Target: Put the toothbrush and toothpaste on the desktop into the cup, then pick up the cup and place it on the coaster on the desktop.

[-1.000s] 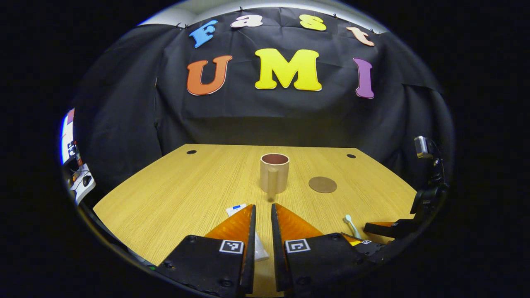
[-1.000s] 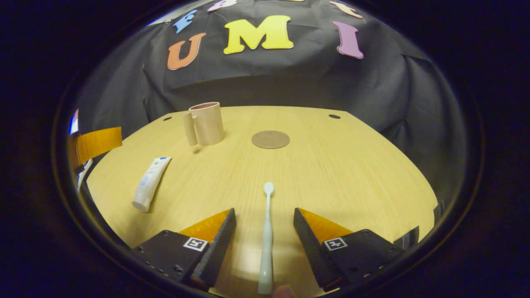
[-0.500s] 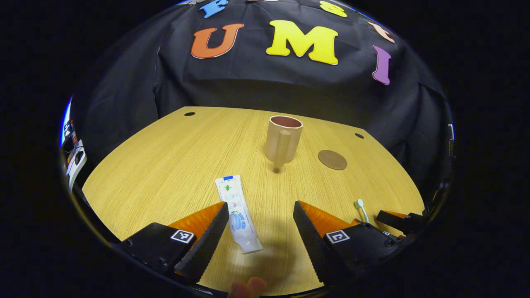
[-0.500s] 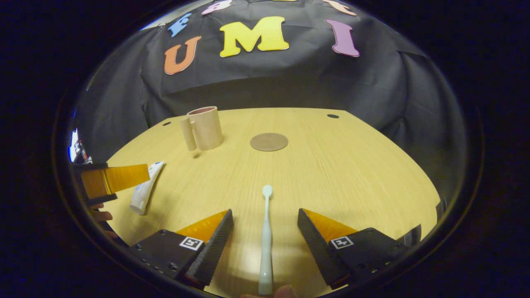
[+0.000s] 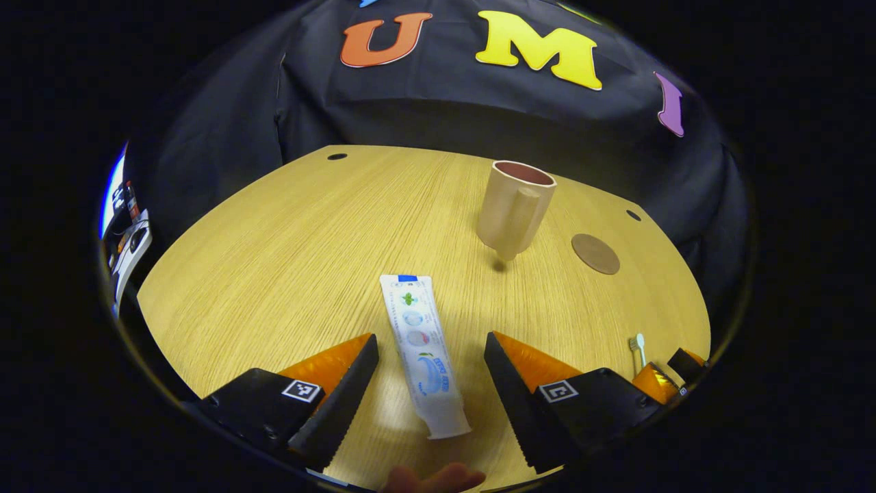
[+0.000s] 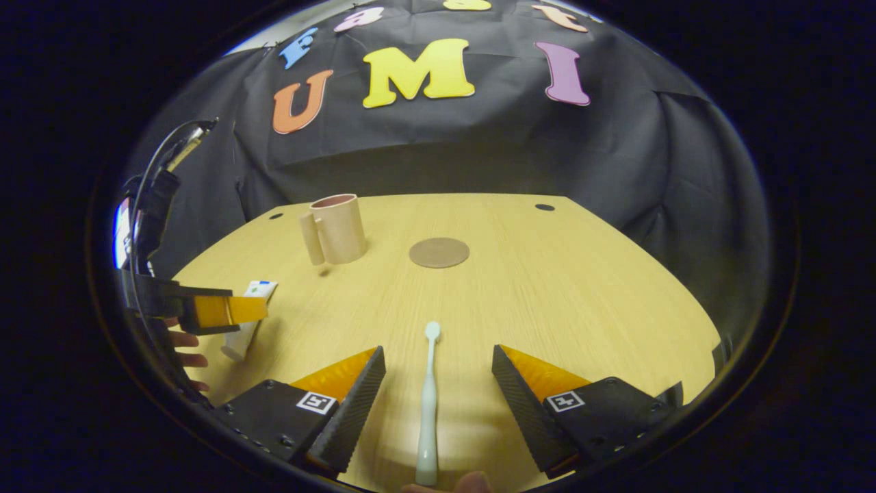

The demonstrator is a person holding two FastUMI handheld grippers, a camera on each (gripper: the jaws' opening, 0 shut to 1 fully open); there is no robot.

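Observation:
A white toothpaste tube (image 5: pixel 424 352) lies flat on the wooden desktop, cap end toward me, between the spread fingers of my left gripper (image 5: pixel 431 339), which is open and not pressing it. A pale toothbrush (image 6: pixel 428 404) lies lengthwise between the fingers of my right gripper (image 6: pixel 438 350), also open, with gaps on both sides. The beige cup (image 5: pixel 513 209) stands upright farther back, handle toward me, and the round brown coaster (image 5: pixel 595 253) lies to its right. In the right gripper view the cup (image 6: pixel 337 228) and coaster (image 6: pixel 439 252) sit apart, and the left gripper's finger (image 6: pixel 226 309) partly covers the tube (image 6: pixel 248 329).
The desktop (image 5: pixel 287 233) has small dark holes near its far corners and black cloth behind it. Some equipment sits off the table's left edge (image 5: pixel 126 233). A hand (image 6: pixel 185 346) holds the left gripper at the left.
My left gripper went from shut to open and tipped down over the toothpaste, so the tube now lies between its fingers. My right gripper stays open around the toothbrush, barely moved.

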